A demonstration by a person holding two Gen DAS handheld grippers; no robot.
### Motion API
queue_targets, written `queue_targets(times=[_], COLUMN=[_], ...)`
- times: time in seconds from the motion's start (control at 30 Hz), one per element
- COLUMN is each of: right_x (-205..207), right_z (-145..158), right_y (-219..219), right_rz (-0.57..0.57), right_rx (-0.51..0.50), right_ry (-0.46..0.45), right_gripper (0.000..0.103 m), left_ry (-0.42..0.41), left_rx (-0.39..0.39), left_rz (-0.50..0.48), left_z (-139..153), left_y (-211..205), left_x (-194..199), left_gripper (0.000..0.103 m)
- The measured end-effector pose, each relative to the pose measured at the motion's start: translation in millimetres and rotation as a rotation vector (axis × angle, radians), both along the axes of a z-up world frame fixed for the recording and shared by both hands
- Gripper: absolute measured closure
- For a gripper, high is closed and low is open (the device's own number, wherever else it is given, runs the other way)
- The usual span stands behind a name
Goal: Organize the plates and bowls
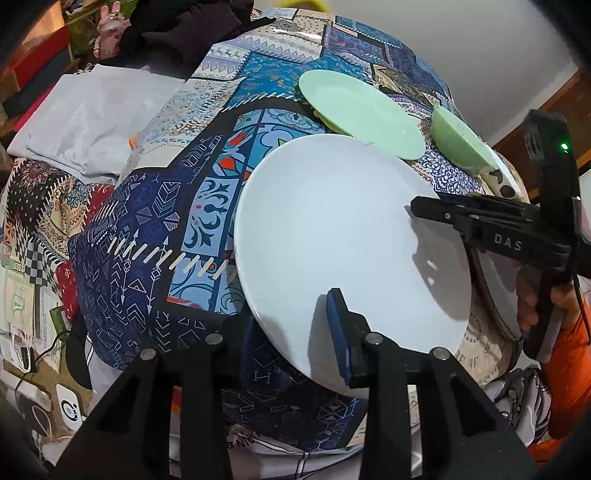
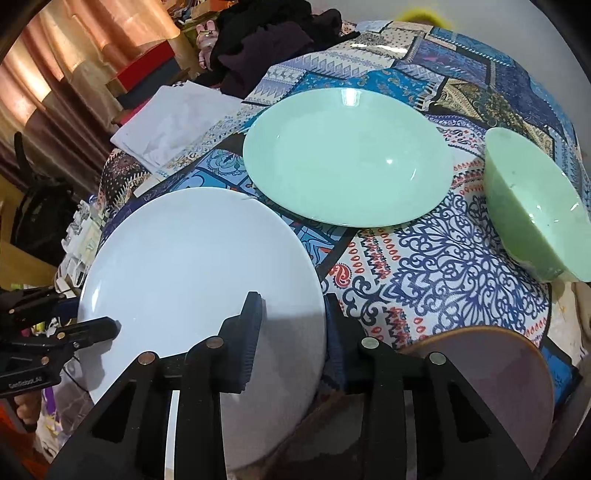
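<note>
A large white plate point(image 1: 343, 236) point(image 2: 192, 266) lies on the patterned tablecloth point(image 1: 159, 229). My left gripper point(image 1: 291, 317) is shut on its near rim, one finger on top and one below the edge. From the right, my right gripper point(image 1: 428, 206) point(image 2: 291, 306) is shut on the opposite rim in the same way. In the right wrist view the left gripper point(image 2: 79, 315) shows at the plate's left edge. Behind the white plate sits a pale green plate point(image 1: 362, 110) point(image 2: 347, 158). Right of that is a pale green bowl point(image 1: 461, 140) point(image 2: 535, 214).
A pinkish plate with a brown rim point(image 2: 498, 369) point(image 1: 495, 288) lies close to the right gripper. A spotted dish point(image 1: 506, 184) peeks out behind the green bowl. A folded white cloth point(image 1: 92, 118) and dark clothes point(image 1: 184, 33) lie at the far left. An orange sleeve point(image 1: 565, 350) is at right.
</note>
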State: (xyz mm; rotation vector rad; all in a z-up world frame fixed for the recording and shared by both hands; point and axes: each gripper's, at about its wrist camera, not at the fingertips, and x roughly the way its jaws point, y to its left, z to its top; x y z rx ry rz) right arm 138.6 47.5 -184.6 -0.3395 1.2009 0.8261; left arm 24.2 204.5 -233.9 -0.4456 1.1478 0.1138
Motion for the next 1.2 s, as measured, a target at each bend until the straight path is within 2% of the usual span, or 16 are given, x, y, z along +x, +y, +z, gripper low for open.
queue_targets(times=[0.13,0.3,0.33,0.37,0.4,0.47,0.5,0.53,0.6,0.67,0.73,0.9,1.07,1.2], right_x=[-2.5,-5.5,-6.6,-7.6,-13.2,-36.2,-45.7,-47.7,-40.7,-28.8,-16.6,10.3,19.5,26.7], right_z=[8.8,22.6,26.3,30.5,37.2,52.3,57.1,58.0,55.2,50.3,46.5,33.8,16.8,0.8], right_y=[-4.5,-6.4,-5.6,-4.0,1.5,18.2,25.5,27.2,21.8,11.8,1.2,-18.1,-11.1,-6.4], right_rz=[-0.015,-0.023,-0.005,0.028,0.041,0.105,0.138,0.144,0.121,0.081,0.044,-0.028,-0.005,0.008], right_rx=[0.018,0.038,0.075,0.145,0.168,0.108,0.086,0.086,0.107,0.099,0.09,0.055,0.019,-0.009], right_ry=[-0.021,-0.07,-0.055,0.022,0.033,-0.16,-0.227,-0.232,-0.18,-0.159,-0.131,-0.079,-0.017,0.028], right_gripper=[0.072,0.072,0.096,0.103,0.103,0.101,0.101,0.101,0.101,0.1,0.098,0.08,0.079,0.079], left_ry=[-0.009,-0.048,-0.06,-0.089,-0.1,-0.112,-0.102,-0.084,-0.055,-0.012,-0.013,-0.044,-0.004,-0.018], left_rx=[-0.024,-0.013,-0.015,-0.025,-0.027,0.002,0.018,0.026,-0.006,-0.079,-0.113,-0.038,-0.041,-0.037], left_rz=[0.024,0.04,0.038,0.021,0.0,-0.023,-0.041,-0.043,-0.005,0.042,0.059,0.045,0.027,0.014], left_z=[2.3,15.3,18.5,23.8,30.7,38.4,38.6,35.9,24.6,6.7,0.4,8.8,-0.7,-2.1], left_y=[3.5,6.3,6.6,5.1,0.6,-9.3,-13.4,-14.2,-4.8,9.3,15.6,10.2,10.9,10.3], left_x=[0.4,0.1,-0.3,-0.4,2.2,7.8,11.8,15.5,18.6,17.4,13.0,8.4,5.8,0.2], left_gripper=[0.067,0.067,0.07,0.072,0.072,0.072,0.072,0.072,0.072,0.072,0.072,0.072,0.071,0.068])
